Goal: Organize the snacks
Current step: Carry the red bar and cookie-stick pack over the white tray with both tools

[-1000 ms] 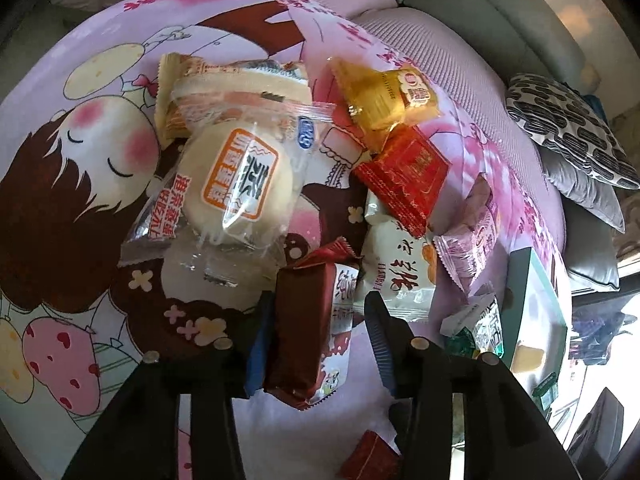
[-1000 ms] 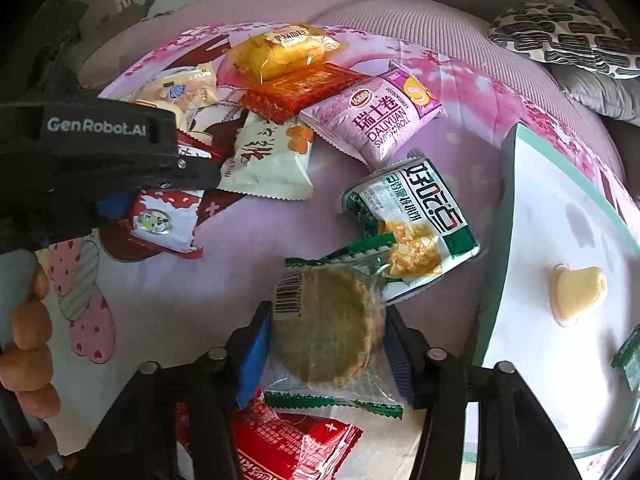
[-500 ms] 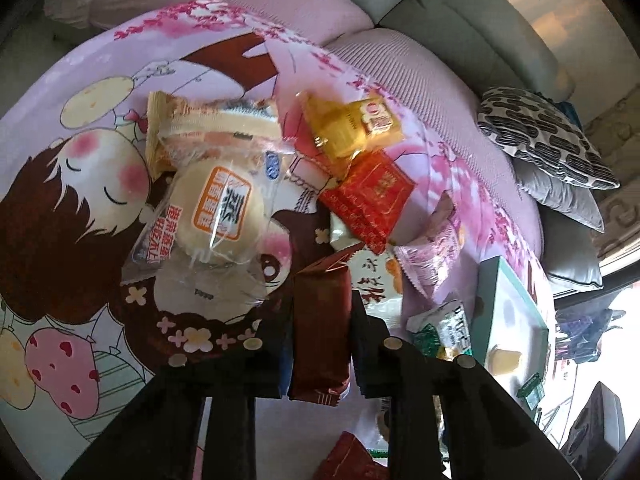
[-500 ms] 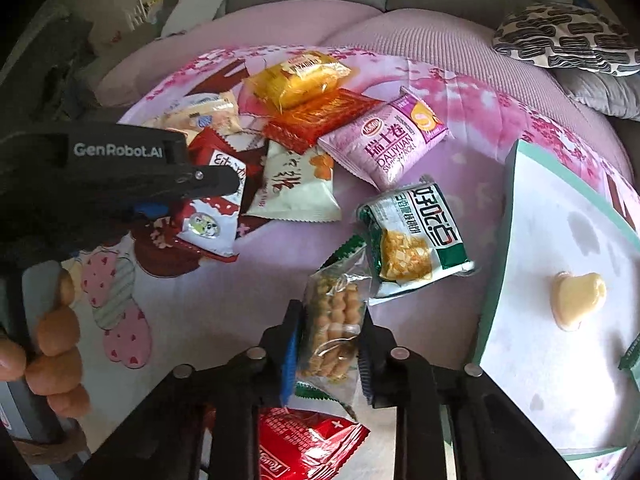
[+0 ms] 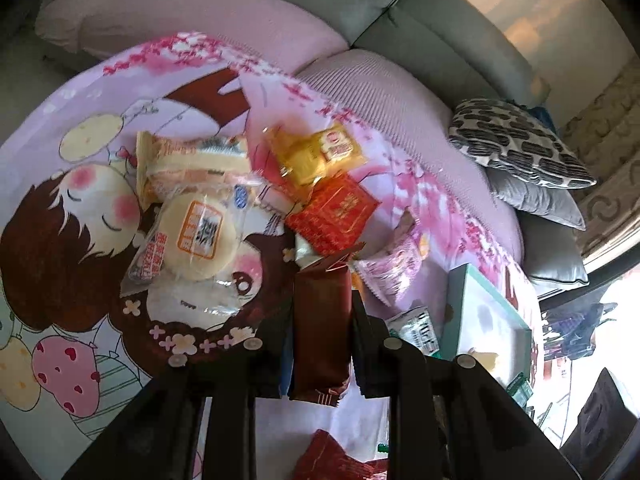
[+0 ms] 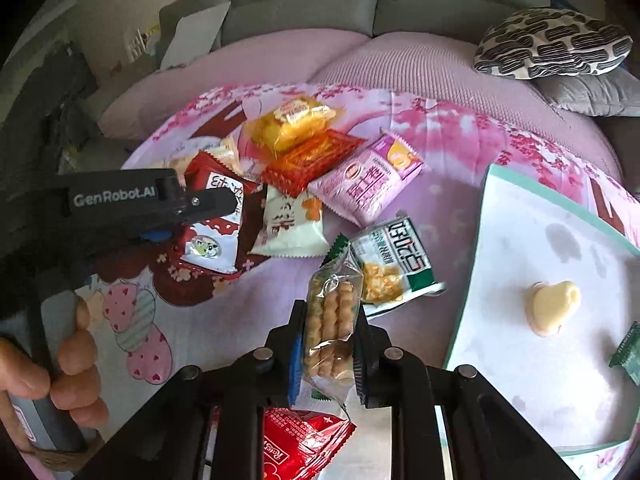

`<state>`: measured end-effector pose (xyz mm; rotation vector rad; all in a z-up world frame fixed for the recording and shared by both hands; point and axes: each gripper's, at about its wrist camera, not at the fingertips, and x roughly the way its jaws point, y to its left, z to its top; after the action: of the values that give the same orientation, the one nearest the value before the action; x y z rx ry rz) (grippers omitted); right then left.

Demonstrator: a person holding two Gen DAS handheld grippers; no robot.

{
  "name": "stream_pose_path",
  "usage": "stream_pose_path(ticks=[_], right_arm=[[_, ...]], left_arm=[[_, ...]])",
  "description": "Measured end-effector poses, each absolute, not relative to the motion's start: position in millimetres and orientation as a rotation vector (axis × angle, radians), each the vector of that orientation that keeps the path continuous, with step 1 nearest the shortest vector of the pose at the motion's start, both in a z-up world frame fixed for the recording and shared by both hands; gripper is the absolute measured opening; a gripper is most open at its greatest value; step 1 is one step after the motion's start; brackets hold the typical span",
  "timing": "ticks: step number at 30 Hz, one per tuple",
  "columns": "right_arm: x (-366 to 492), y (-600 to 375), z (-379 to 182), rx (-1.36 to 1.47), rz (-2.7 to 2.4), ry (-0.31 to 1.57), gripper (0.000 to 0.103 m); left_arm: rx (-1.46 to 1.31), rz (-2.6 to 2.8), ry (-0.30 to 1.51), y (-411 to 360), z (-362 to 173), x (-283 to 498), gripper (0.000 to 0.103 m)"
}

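A cartoon-print pink cloth over the sofa carries scattered snack packets and a white tray.

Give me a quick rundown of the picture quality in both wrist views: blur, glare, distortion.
Left wrist view: motion-smeared, print on the round white bun unreadable; window corner at lower right blown out white; heavy fisheye curves the sofa back. Right wrist view: sharper, lettering on the pink packet crisp; glare on the clear biscuit wrapper; the tray rim bows from distortion.
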<state>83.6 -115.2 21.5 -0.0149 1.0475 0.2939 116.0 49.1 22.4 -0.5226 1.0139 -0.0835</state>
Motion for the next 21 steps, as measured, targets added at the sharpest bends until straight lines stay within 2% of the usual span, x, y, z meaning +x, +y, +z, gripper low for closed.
stream_pose_path(ticks=[9, 21], right_arm=[[84, -165, 46, 0.061, 0.176, 0.978, 0.022], [75, -290, 62, 0.227, -0.133, 0.904, 0.022]], left_arm=[[-0.463, -0.179, 0.956, 15, 43, 117, 0.025], [-0.3, -0.427, 0.913, -92, 62, 117, 0.025]])
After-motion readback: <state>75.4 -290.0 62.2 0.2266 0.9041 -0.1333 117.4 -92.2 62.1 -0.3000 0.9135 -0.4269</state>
